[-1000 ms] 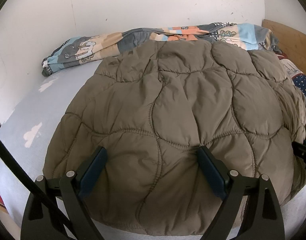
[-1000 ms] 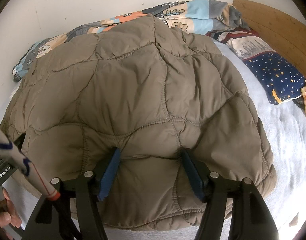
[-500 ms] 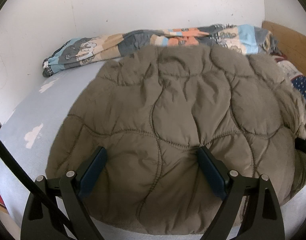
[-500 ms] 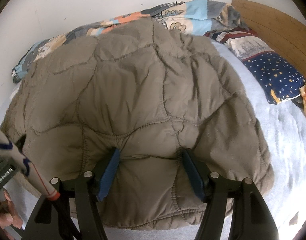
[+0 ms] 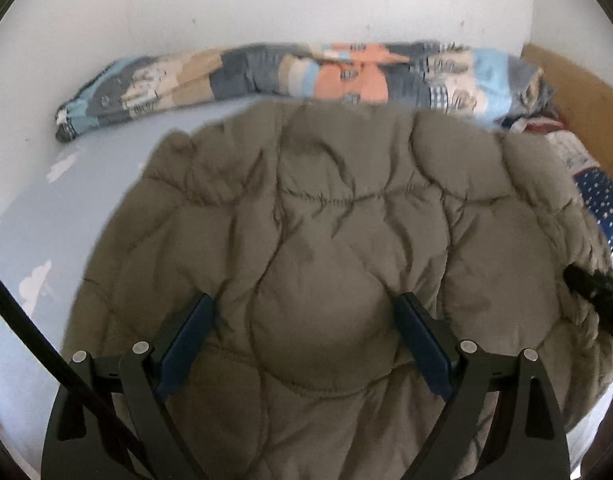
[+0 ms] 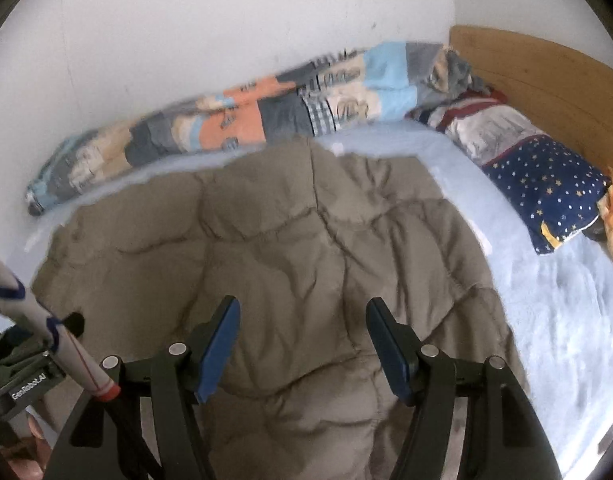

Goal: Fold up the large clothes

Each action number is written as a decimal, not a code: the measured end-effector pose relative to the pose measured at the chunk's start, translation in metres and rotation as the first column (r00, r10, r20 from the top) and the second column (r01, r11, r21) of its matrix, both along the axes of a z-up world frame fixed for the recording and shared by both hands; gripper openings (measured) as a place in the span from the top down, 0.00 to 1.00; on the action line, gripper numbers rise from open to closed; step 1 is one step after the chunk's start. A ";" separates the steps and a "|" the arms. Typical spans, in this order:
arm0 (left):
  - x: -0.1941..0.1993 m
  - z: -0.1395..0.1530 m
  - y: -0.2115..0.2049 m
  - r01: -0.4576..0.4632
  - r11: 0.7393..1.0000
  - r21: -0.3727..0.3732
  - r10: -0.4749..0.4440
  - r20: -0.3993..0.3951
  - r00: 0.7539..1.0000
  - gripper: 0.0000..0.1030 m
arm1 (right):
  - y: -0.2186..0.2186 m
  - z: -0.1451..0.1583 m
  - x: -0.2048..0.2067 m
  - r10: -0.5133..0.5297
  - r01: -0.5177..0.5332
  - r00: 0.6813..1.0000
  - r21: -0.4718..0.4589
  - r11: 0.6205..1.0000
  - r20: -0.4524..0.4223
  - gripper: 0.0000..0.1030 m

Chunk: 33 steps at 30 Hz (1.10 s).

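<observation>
1. My left gripper [image 5: 304, 336] sat at the lower centre of its frame, its blue pads spread wide with a bulge of the quilted olive jacket [image 5: 338, 240] between them; whether the pads were biting the fabric I could not tell.
2. My right gripper [image 6: 302, 336] showed the same: pads apart, jacket [image 6: 274, 264] swelling up between them at lower centre.
3. The jacket lay across the pale blue bed [image 6: 554, 320], filling the middle of both frames. A patterned blanket [image 5: 306, 76] ran along the wall at the top, touching or just behind the jacket's far edge. A star-print pillow [image 6: 546, 192] lay at the right, apart from the jacket.
4. Judged step: working the near hem, ahead of a fold toward the far edge.
5. Next move called for both grippers to pinch the hem firmly and travel together, so the padded bulk did not slump or skew.
</observation>
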<state>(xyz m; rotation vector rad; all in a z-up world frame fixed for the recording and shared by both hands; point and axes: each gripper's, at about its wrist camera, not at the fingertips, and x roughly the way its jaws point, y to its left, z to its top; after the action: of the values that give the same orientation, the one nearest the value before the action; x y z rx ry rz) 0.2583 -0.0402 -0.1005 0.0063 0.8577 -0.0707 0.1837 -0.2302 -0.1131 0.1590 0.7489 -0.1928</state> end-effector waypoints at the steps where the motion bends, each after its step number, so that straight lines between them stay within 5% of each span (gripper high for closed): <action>1: 0.002 -0.001 -0.001 0.001 1.000 0.010 -0.001 -0.001 1.000 0.09 | -0.002 -0.009 0.005 0.005 -0.004 0.999 0.018 1.000 -0.036 0.31; 16: 0.013 -0.008 -0.002 -0.007 1.000 0.012 0.007 -0.020 1.000 0.04 | -0.003 -0.032 0.026 -0.007 0.007 0.992 0.005 1.000 -0.123 0.20; 24: -0.009 0.015 0.008 -0.040 0.996 -0.085 0.043 0.029 0.999 0.04 | -0.013 -0.012 0.003 -0.015 0.023 0.996 0.082 0.996 -0.090 0.20; 33: -0.074 0.057 0.019 -0.026 0.998 -0.057 0.036 0.172 0.985 0.04 | 0.000 0.023 -0.050 -0.021 0.019 1.000 -0.109 0.994 -0.011 0.20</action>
<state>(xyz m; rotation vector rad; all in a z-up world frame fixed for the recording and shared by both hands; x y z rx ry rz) 0.1841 -0.0211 -0.0438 -0.0512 0.6820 -0.0633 0.1338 -0.2306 -0.0903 0.0618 0.7467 -0.2534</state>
